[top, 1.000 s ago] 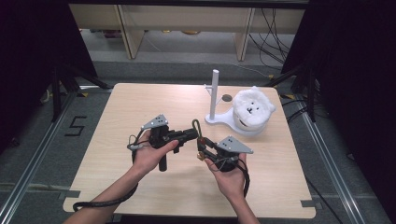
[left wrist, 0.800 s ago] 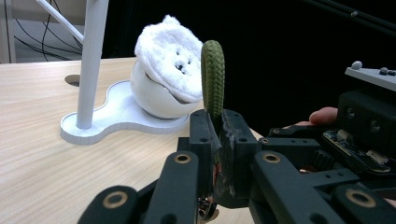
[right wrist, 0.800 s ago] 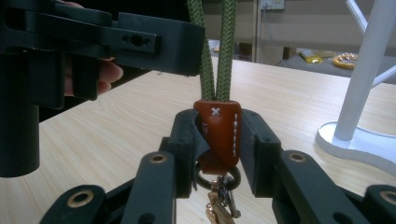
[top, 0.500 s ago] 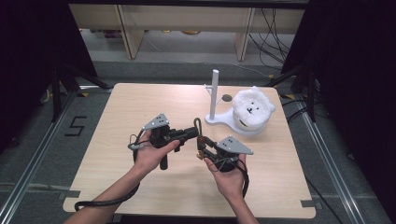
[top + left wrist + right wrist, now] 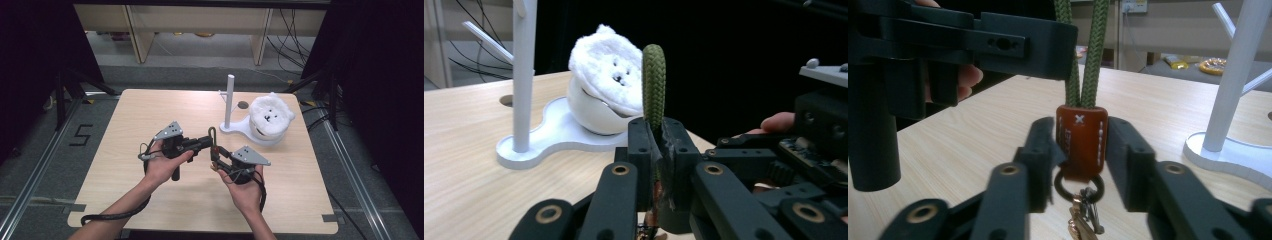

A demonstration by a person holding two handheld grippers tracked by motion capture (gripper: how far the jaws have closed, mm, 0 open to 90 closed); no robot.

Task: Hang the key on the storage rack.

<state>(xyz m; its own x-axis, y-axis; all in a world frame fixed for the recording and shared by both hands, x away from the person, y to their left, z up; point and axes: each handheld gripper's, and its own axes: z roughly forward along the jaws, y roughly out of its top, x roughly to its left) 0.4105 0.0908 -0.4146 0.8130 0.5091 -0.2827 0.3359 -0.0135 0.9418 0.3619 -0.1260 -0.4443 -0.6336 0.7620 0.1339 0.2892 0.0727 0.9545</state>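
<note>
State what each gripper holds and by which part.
The left gripper clamps the green cord loop below its bend. The right gripper's jaws flank the orange clasp, just opened, no longer pressing.

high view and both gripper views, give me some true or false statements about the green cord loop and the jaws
1. The left gripper is shut on the green cord loop. True.
2. The right gripper has its jaws clamped tight on the orange tag. False: its jaws have just been opening, with a gap showing on each side of the tag.
3. The loop already hangs on the white stand. False: it is held between the two grippers, apart from the stand.
4. A white plush toy sits in the stand's bowl. True.
5. A metal ring hangs below the tag. True.
</note>
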